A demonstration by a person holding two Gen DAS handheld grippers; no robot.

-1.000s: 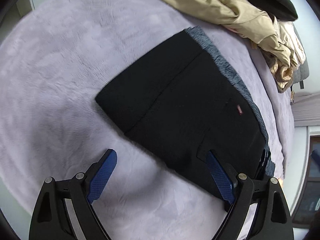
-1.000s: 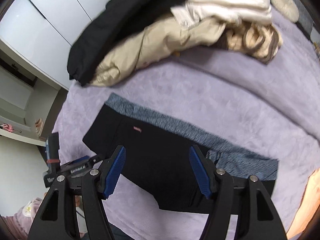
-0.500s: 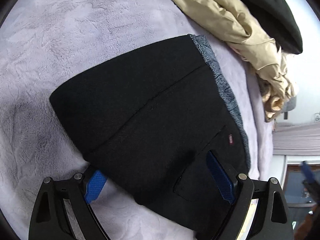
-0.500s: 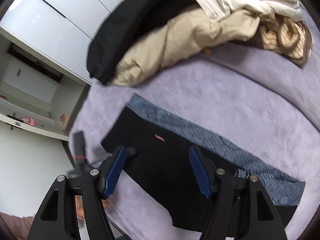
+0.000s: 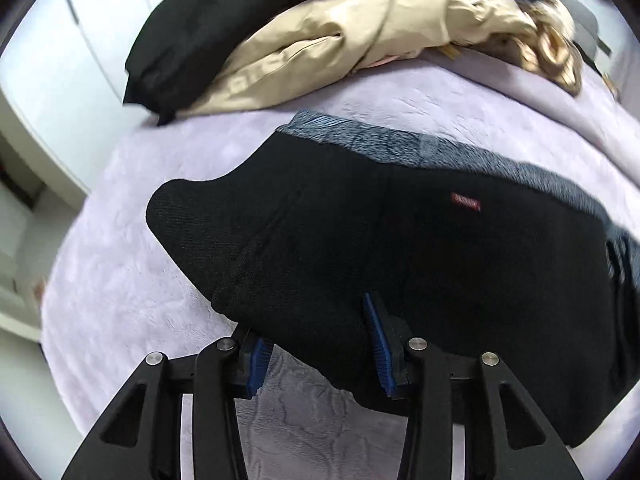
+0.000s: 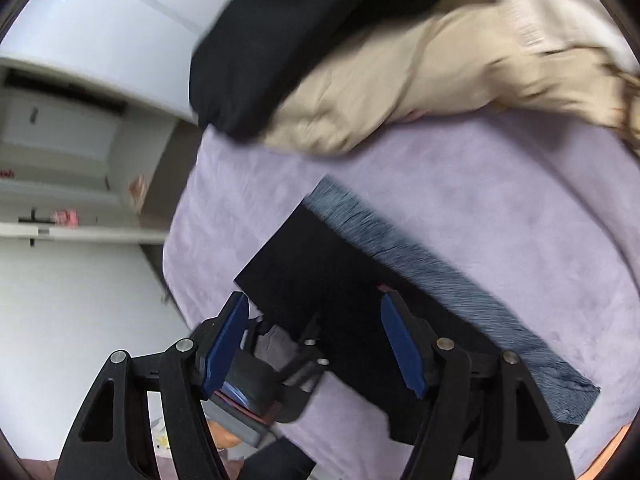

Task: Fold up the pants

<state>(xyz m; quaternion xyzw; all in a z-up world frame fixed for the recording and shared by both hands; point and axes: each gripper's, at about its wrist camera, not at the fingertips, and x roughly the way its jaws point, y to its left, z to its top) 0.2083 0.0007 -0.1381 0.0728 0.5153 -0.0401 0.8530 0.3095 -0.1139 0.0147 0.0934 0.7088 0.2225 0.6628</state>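
Left gripper jaws have just been closing, blue pads now pinching a bunched near edge of the black pants, fabric lifted into a hump between them. Right gripper jaws wide apart, empty, hovering over the pants' left corner. Pants lie on the lavender blanket, grey waistband along the far edge. Bare blanket left and beyond; clothes pile at the far side.

The left gripper, black-framed with blue pads, has just been closing and pinches a fold of black fabric; the right gripper hangs wide, holding nothing.
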